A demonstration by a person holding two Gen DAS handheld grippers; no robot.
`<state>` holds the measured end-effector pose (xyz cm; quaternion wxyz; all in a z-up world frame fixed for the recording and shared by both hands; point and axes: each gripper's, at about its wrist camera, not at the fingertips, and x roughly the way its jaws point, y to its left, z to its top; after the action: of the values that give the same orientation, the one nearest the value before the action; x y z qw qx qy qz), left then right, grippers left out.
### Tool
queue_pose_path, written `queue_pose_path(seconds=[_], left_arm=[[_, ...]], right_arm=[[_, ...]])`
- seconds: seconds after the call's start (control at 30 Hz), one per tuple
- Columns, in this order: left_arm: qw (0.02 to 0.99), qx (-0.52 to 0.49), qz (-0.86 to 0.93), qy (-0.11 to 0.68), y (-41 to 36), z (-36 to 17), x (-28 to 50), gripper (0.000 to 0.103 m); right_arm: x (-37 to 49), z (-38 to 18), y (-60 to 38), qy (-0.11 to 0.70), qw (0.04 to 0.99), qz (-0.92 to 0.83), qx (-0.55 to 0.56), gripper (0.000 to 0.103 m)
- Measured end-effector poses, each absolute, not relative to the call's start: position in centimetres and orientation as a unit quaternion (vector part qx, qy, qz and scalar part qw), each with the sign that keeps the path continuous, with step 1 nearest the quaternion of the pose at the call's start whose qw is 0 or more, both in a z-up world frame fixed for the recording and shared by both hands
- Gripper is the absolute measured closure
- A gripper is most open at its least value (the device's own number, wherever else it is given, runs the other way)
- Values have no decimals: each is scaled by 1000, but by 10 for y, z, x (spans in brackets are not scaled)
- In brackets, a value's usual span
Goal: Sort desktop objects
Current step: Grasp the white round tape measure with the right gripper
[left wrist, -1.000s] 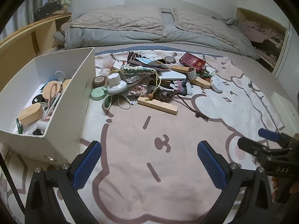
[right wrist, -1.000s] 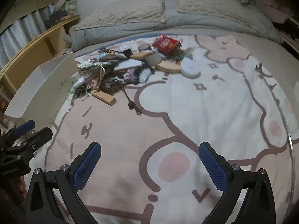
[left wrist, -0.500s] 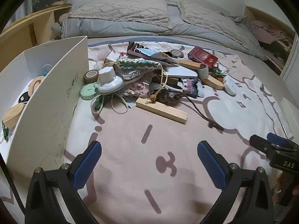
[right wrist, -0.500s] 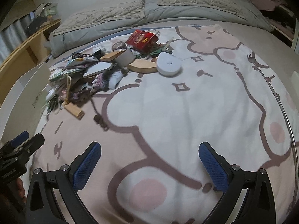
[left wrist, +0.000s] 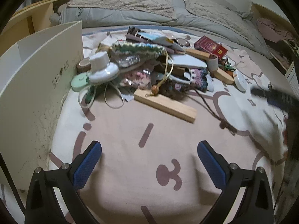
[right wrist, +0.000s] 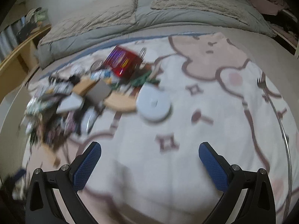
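A pile of small desktop objects lies on a pink and white cartoon blanket [left wrist: 149, 168]. It holds a wooden block [left wrist: 165, 105], a white knobbed gadget [left wrist: 101, 69], a mint green round case [left wrist: 79, 80], a red box [left wrist: 210, 46] and a white round disc [left wrist: 240, 80]. My left gripper [left wrist: 149, 160] is open and empty, a short way in front of the wooden block. My right gripper [right wrist: 149, 160] is open and empty, short of the white disc [right wrist: 154, 104] and red box [right wrist: 123, 63]. The right wrist view is blurred.
A white cardboard box [left wrist: 37, 97] stands at the left, right beside the pile. A grey duvet and pillows [left wrist: 149, 5] lie behind the pile. A wooden shelf [left wrist: 33, 15] stands at far left. The other gripper shows blurred at the right edge [left wrist: 274, 97].
Both grippers have moved forward toward the pile, which now looks larger. The right gripper swings fast toward the white disc, blurring its view. Both stay open.
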<state>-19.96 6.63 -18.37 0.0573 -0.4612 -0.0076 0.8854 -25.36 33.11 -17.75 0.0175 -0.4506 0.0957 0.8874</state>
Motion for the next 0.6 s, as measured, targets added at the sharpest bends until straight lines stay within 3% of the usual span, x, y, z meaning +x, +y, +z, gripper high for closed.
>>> queue_pose_path(seconds=[0.23,0.37,0.6], left_arm=[[62,-465,883,-19,63,-189,-198,0],[67,-468,881,-24,63,-191,-199,0],[61,-471,880,-25,62,-192,-199,0]], right_arm=[[-302,-170,341,92,32,899,-427,0],[-319,-172,340,91,32,901,-423,29],[-345,-190,341,120,29,887,-445,62]])
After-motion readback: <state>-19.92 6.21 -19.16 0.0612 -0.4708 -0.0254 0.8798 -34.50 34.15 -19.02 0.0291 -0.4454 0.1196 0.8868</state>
